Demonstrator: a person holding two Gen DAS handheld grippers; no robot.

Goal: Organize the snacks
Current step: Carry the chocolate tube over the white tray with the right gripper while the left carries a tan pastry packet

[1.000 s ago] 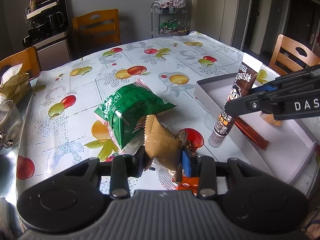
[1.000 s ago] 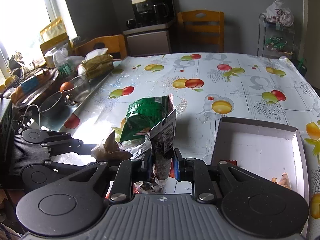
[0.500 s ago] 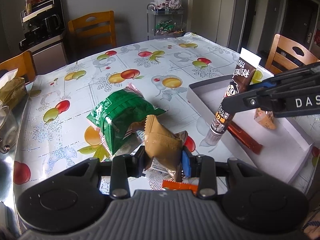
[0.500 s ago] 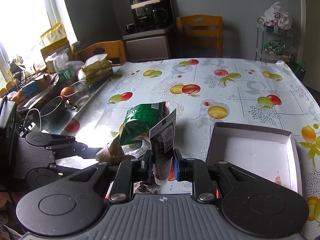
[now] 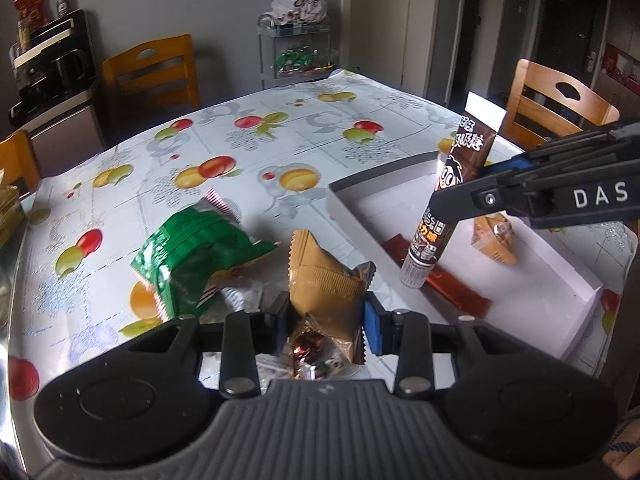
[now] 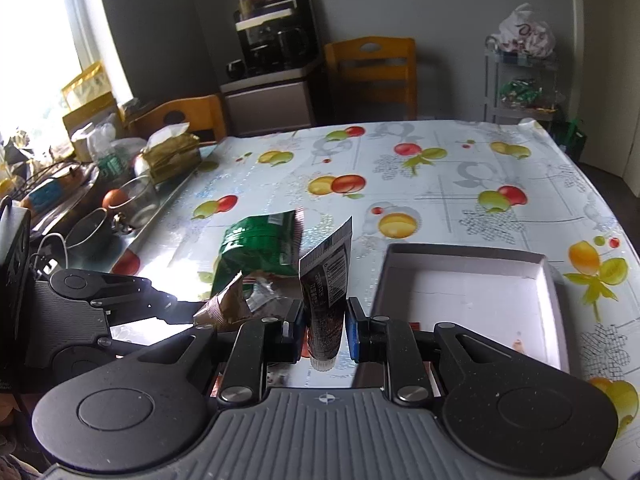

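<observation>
Meanwhile the left gripper [image 5: 325, 316] pinches a tan snack packet [image 5: 326, 280] above the fruit-print tablecloth [image 5: 224, 152]. Beside it, the right gripper [image 6: 325, 328] clamps a brown tube [image 6: 326, 300] upright near the white box [image 6: 548, 280].

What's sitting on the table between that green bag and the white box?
In the left wrist view, the brown packet held in the left gripper stands between the green bag and white box.

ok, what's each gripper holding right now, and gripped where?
Left gripper: tan snack packet, pinched across its lower half. Right gripper: brown tube, clamped on its lower body just above the clear cap.
</observation>
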